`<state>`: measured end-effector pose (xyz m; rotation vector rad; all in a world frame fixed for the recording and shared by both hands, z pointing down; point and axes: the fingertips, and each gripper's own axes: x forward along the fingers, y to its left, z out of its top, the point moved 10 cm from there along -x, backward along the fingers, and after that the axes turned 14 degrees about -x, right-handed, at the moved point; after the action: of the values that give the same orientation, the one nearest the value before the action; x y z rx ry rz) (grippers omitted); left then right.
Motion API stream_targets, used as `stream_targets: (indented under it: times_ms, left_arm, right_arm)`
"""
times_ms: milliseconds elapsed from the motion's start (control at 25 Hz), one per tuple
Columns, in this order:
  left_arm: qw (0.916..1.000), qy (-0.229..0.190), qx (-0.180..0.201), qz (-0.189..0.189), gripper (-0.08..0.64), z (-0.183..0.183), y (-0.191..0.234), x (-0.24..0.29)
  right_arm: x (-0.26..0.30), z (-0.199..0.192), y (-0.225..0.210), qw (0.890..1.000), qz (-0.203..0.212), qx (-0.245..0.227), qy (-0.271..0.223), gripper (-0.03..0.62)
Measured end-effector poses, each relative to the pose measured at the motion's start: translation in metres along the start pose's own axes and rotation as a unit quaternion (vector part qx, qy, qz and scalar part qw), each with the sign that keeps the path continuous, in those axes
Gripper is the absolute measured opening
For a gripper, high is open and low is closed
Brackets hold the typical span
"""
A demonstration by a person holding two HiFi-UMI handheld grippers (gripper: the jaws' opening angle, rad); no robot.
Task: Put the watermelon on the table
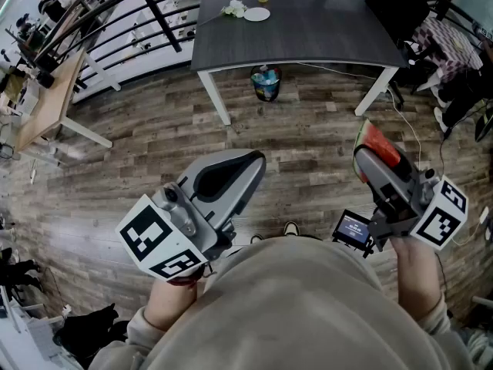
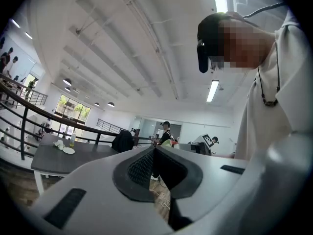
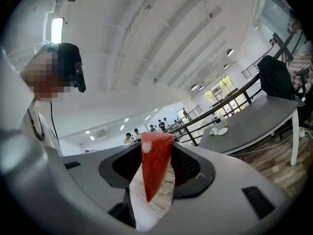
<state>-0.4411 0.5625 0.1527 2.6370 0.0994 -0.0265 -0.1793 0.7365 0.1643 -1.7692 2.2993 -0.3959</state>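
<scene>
The big dark grey table with white legs (image 1: 323,29) stood far off, across the brown wooden floor (image 1: 139,137). The person was well apart from it, so I think this was the carrying step. The fruit had been picked up but was not on the table yet. Next, the person would need to walk over, reach out above a bare part of the table top and let go gently.

The grey left gripper (image 1: 253,162) was pinched together with nothing in it. The grey right gripper (image 1: 370,149) squeezed the red wedge of watermelon with a thin green rind (image 1: 380,145), holding it in the air over the floor.

A small white round plate (image 1: 256,14) lay near the far edge of the table.

The head view showed how far away the table was. Only the right gripper view showed the red wedge pressed between both dark pads. Only the left gripper view showed that its tips met with nothing between them.
</scene>
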Motion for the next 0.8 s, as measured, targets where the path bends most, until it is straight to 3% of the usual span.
stream_targets:
  times_ms: [440,800]
  left_arm:
    - [1.0000,0.002,-0.007,0.005,0.003,0.000,0.000,0.007]
    - [0.9997,0.013,-0.011,0.016,0.003,-0.009,-0.007,0.043]
  right_arm:
    - [0.002,0.007,-0.009,1.000,0.009,-0.002,0.004,0.198]
    - [-0.015,0.005,-0.050,0.999,0.022,0.025,0.008,0.198]
